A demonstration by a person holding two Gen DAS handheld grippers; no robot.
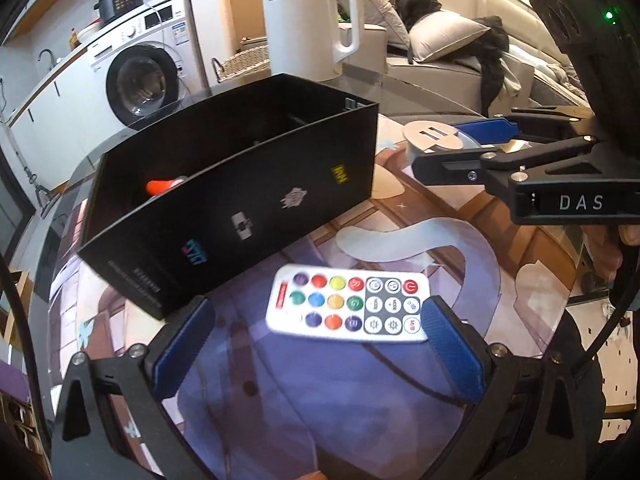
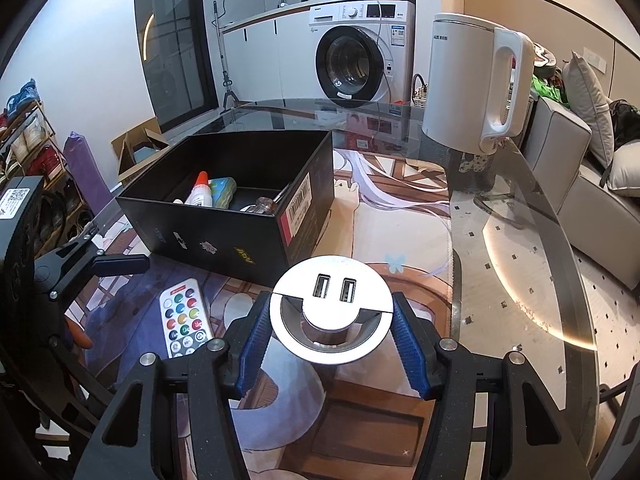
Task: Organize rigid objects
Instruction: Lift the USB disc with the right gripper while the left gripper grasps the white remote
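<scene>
A white remote control [image 1: 348, 306] with coloured buttons lies on the printed mat, between the open fingers of my left gripper [image 1: 320, 340]; it also shows in the right wrist view [image 2: 185, 312]. My right gripper [image 2: 331, 322] is shut on a round silver USB socket [image 2: 331, 308], held just above the mat; it shows at the right of the left wrist view [image 1: 436, 138]. An open black box [image 2: 256, 200] stands behind both and holds a glue bottle [image 2: 199, 194], a blue-yellow object [image 2: 222, 191] and a screwdriver [image 2: 266, 204].
A white electric kettle [image 2: 476, 80] stands at the far right of the glass table [image 2: 520, 248]. A washing machine [image 2: 364, 56] and counter are behind. A sofa with cushions [image 2: 600, 148] is at the right, a shoe rack at the left.
</scene>
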